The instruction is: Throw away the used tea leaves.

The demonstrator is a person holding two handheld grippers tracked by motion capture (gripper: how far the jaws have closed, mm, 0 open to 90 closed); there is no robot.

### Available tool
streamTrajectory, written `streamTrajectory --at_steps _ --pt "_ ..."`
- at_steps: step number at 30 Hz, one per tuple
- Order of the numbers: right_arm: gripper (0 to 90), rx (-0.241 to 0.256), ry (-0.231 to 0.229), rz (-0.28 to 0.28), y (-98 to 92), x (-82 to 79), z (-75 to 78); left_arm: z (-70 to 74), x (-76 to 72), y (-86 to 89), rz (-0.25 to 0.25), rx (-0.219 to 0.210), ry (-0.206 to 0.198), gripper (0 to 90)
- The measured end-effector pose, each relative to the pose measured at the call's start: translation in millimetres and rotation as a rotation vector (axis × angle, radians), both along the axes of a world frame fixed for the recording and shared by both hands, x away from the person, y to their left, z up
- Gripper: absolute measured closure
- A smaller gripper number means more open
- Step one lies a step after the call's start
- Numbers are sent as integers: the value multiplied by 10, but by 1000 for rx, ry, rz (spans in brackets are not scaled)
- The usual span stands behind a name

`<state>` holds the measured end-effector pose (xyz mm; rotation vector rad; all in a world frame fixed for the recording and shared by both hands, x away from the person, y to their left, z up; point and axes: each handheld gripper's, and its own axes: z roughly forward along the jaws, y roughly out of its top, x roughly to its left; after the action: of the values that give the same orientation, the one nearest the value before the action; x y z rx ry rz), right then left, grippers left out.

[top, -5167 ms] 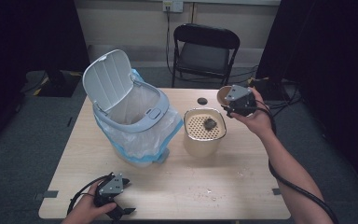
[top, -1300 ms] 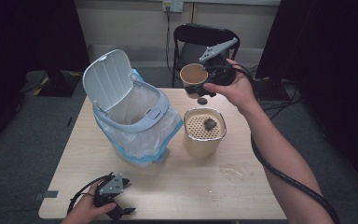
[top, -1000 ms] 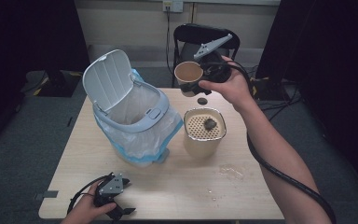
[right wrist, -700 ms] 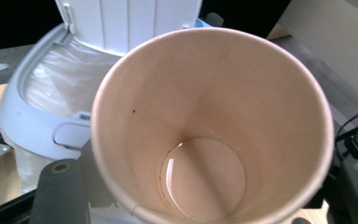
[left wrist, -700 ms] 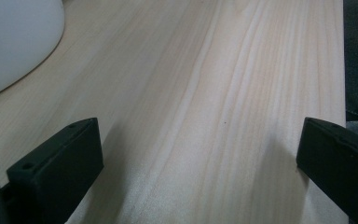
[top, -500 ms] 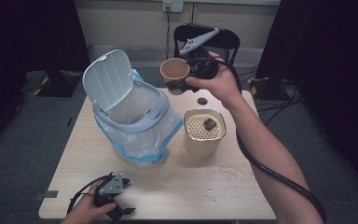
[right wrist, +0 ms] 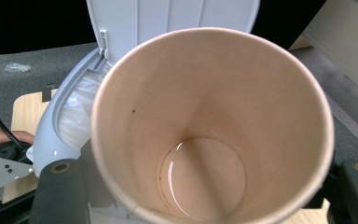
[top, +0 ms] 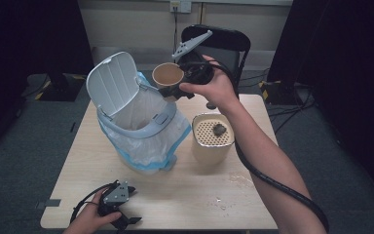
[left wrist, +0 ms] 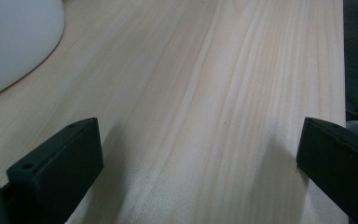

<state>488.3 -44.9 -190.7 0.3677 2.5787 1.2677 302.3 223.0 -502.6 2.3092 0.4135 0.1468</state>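
The right tongs (top: 175,90) grip a tan paper cup (top: 168,75), lifted above the rim of the white lidded trash bin with a plastic liner (top: 141,117). The cup looks nearly empty and is not yet dropped; releasing it remains. The right arm reaches forward, raised. The left tongs (left wrist: 198,154) rest open on the wooden tabletop (left wrist: 205,84).
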Motion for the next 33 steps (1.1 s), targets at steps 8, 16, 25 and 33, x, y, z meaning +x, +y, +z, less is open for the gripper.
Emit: streamTrajectory --at_steps 8,16,25,33 --pt "275 5 7 35 178 -55 -20 -1 0 0 0 -1 0 0" --pt "273 -4 17 61 345 -82 -93 0 0 0 0 0 0 0" --pt "272 -11 30 82 580 -27 -242 2 2 2 -2 4 0 0" --pt "270 -6 47 88 729 73 -365 0 0 1 0 1 1 0"
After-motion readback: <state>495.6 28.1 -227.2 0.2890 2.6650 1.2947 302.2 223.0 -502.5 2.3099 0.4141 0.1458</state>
